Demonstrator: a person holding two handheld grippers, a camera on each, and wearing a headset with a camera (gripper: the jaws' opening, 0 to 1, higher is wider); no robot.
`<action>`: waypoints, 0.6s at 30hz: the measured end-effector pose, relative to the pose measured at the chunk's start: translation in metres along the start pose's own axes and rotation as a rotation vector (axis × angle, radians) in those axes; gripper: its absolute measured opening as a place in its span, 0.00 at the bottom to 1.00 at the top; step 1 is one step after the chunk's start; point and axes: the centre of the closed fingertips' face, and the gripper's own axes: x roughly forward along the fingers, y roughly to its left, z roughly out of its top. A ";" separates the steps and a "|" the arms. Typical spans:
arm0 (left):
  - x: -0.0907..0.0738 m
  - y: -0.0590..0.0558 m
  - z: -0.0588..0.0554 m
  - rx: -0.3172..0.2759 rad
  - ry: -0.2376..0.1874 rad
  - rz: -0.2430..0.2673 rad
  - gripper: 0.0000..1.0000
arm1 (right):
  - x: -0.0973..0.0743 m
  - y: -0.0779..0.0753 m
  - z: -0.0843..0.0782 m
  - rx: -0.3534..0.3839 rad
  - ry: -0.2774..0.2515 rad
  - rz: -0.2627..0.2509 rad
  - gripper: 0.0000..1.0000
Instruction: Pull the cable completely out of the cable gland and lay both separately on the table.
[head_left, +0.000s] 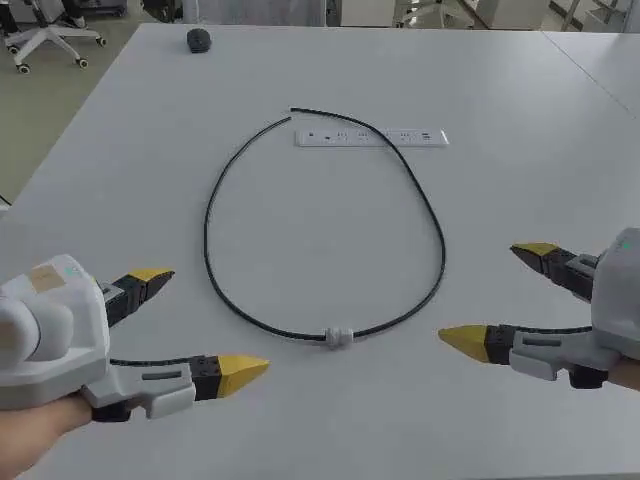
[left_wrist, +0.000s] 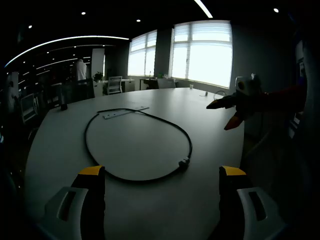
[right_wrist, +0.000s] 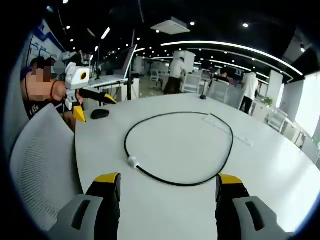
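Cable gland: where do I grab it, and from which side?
Grip the white cable gland across its short body, coming down from the near side with the jaws set crosswise to the black cable. The cable runs left-right through it there, so its near and far faces look free, while both ends are taken up by cable.

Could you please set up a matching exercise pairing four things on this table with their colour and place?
Things:
1. cable
2. cable gland
3. power strip
4. computer mouse

Descriptions:
A. dark, alone near the far end of the table
B. white, threaded on the near part of the loop
C. black, laid in a big loop
D. white and long, crossed by the far part of the loop

Pairs: 1-C, 2-B, 3-D, 4-A
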 end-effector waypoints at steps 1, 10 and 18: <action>0.000 -0.001 -0.001 -0.003 0.002 -0.002 0.95 | 0.001 -0.001 0.001 0.002 -0.001 0.001 0.73; -0.002 0.001 -0.001 -0.004 -0.001 0.008 0.95 | -0.004 -0.004 0.003 0.016 -0.015 -0.015 0.72; -0.004 0.001 0.001 -0.001 -0.002 0.010 0.95 | -0.011 -0.005 -0.001 0.028 -0.021 -0.033 0.73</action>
